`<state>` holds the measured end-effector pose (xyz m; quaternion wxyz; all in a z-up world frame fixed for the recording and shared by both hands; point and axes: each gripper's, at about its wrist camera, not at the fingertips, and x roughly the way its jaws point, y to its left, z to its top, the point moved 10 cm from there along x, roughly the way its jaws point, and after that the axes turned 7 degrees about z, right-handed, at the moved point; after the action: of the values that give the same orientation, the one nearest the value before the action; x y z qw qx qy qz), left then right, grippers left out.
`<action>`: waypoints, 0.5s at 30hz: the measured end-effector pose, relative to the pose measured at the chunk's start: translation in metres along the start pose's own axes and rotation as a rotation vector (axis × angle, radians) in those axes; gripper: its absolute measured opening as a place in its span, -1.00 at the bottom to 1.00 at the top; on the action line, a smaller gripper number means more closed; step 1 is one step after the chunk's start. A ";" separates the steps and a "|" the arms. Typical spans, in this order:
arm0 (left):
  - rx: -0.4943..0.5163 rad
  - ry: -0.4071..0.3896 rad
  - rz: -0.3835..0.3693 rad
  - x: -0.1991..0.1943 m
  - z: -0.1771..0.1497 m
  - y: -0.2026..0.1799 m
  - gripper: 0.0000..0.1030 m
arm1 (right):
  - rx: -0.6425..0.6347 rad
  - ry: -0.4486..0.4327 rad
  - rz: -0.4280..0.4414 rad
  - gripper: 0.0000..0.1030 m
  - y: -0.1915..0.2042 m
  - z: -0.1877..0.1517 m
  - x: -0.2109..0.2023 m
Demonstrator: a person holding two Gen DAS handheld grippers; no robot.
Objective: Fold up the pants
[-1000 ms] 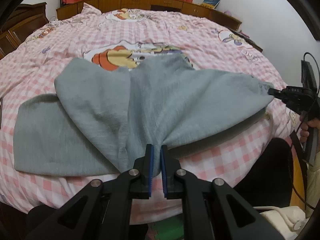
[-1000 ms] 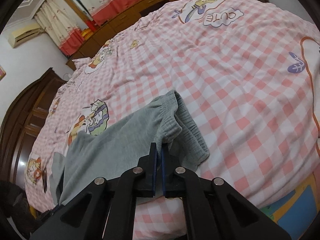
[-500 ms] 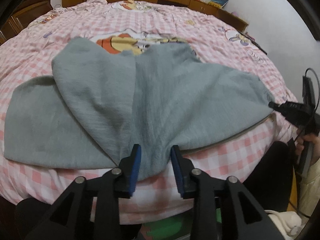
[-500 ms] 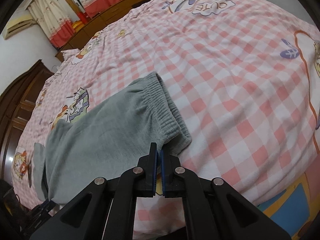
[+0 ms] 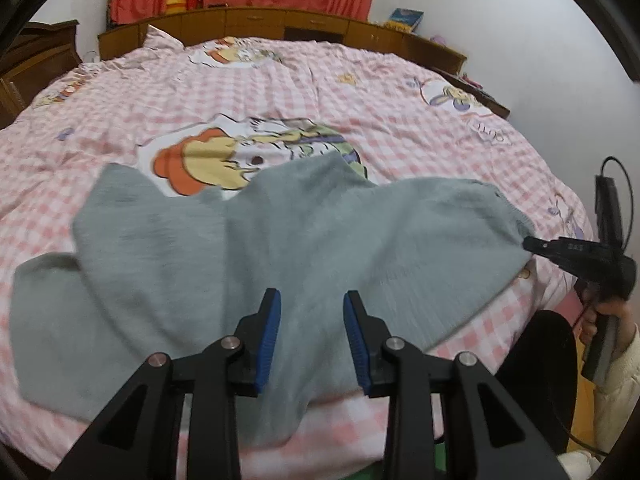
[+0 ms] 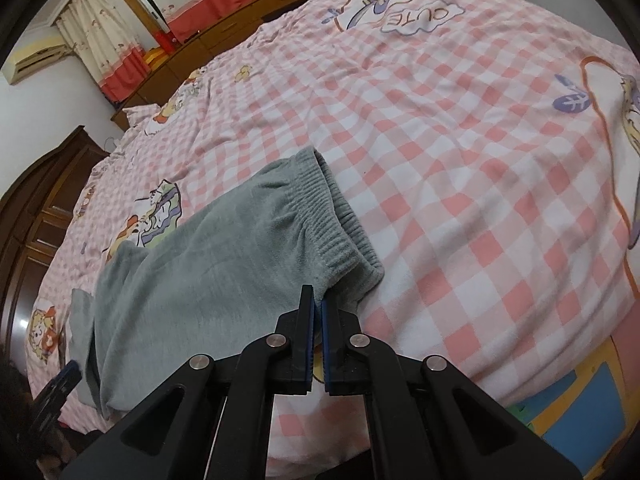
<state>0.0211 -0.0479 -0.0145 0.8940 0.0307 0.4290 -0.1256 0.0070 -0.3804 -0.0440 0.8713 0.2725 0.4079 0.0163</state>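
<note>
The left gripper (image 5: 312, 320) stands wide, its blue pads (image 5: 269, 332) apart with nothing between them, hovering over the near edge of the grey pants (image 5: 280, 248). The right gripper (image 6: 316, 312) is pinched tight on the pants' (image 6: 208, 272) waistband (image 6: 328, 220) corner (ribbed elastic just ahead of its tips). Beyond both, the pants lie spread across the pink checked bed (image 6: 460, 160), legs splayed to the left gripper's left.

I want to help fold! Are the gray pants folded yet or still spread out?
Partly folded. The gray pants lie on the bed with one layer laid over another, but the legs still splay apart at the far end.
</note>
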 end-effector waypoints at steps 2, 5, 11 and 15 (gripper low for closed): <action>0.005 0.025 0.002 0.014 -0.002 -0.003 -0.35 | 0.003 0.004 -0.006 -0.94 -0.002 0.001 -0.001; 0.000 0.063 0.013 0.032 -0.011 -0.002 -0.35 | -0.004 0.030 -0.019 -0.94 -0.005 -0.002 0.003; 0.005 0.079 0.015 0.042 -0.021 0.001 -0.34 | -0.040 0.066 -0.061 -0.89 -0.002 -0.005 -0.005; -0.002 0.074 0.018 0.042 -0.021 0.000 -0.32 | -0.074 0.008 -0.074 -0.80 0.016 0.008 -0.029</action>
<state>0.0303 -0.0526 -0.0605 0.8786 0.0382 0.4617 -0.1158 -0.0039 -0.3782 -0.0117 0.8792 0.2247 0.4201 0.0001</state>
